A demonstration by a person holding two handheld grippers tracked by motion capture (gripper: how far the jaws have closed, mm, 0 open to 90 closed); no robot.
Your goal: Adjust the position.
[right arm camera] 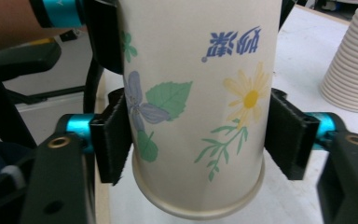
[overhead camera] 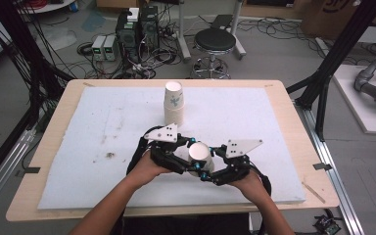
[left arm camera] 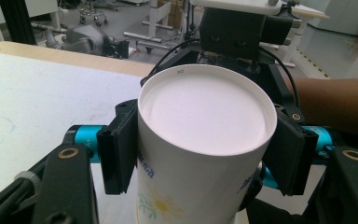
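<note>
A white paper cup [overhead camera: 198,155] printed with flowers is held above the front middle of the foam mat, between both grippers. My left gripper [overhead camera: 185,157] is shut on it from the left, and my right gripper [overhead camera: 211,164] is shut on it from the right. In the left gripper view the cup [left arm camera: 205,140] shows a flat white end on top, with the left gripper [left arm camera: 205,156] pressing both sides. In the right gripper view the cup [right arm camera: 198,93] has its print upside down and its rolled rim at the bottom, clamped by the right gripper [right arm camera: 200,140].
A stack of nested paper cups [overhead camera: 174,103] stands on the white foam mat [overhead camera: 103,127] behind the grippers, and the stack [right arm camera: 354,70] is at the right in the right gripper view. Beyond the wooden table [overhead camera: 54,117] are a stool [overhead camera: 214,46] and cables.
</note>
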